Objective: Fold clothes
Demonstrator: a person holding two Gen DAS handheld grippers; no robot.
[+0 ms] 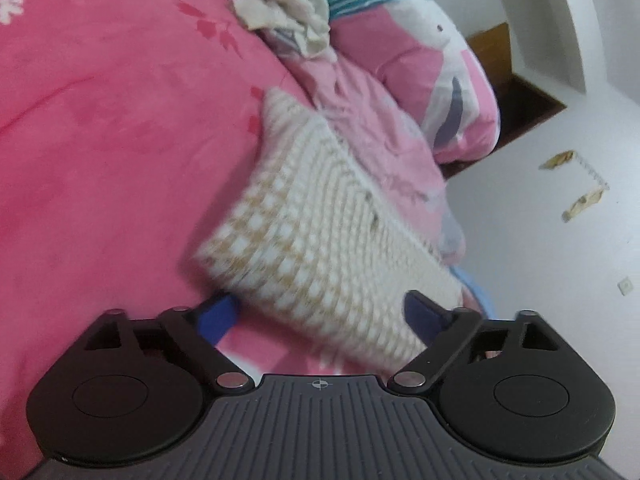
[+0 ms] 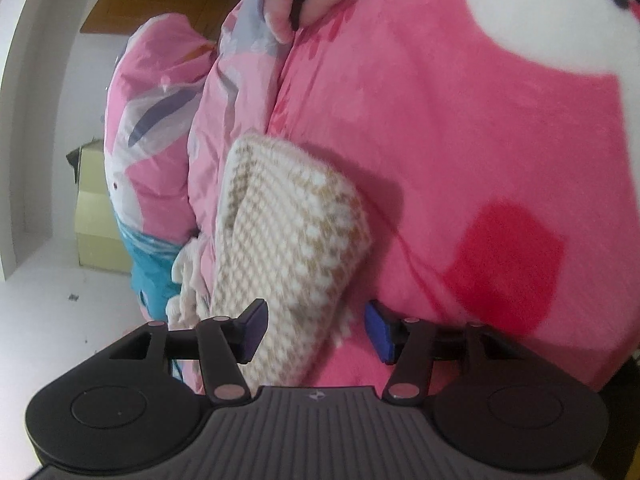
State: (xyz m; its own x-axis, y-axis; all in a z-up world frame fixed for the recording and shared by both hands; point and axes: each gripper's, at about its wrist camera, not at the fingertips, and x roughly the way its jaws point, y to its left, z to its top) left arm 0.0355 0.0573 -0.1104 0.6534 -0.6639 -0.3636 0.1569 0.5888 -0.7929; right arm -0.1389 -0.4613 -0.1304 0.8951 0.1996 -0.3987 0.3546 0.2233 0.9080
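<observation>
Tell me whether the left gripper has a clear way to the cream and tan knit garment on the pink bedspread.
Probably yes. The left gripper is open, its blue pads to either side of the folded knit garment's near end, and nothing lies between them.

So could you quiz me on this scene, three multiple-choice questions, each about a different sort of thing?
1. Where does the knit lie?
A on the pink bed cover
B on the floor
C on a chair

2. What colours is the knit?
A black and red
B tan and white
C green

3. How do the left gripper fingers stand?
A clamped on the knit
B spread apart
C out of view

Answers:
1 A, pink cover surrounds it.
2 B, tan and white checks.
3 B, wide gap, pads apart.
</observation>
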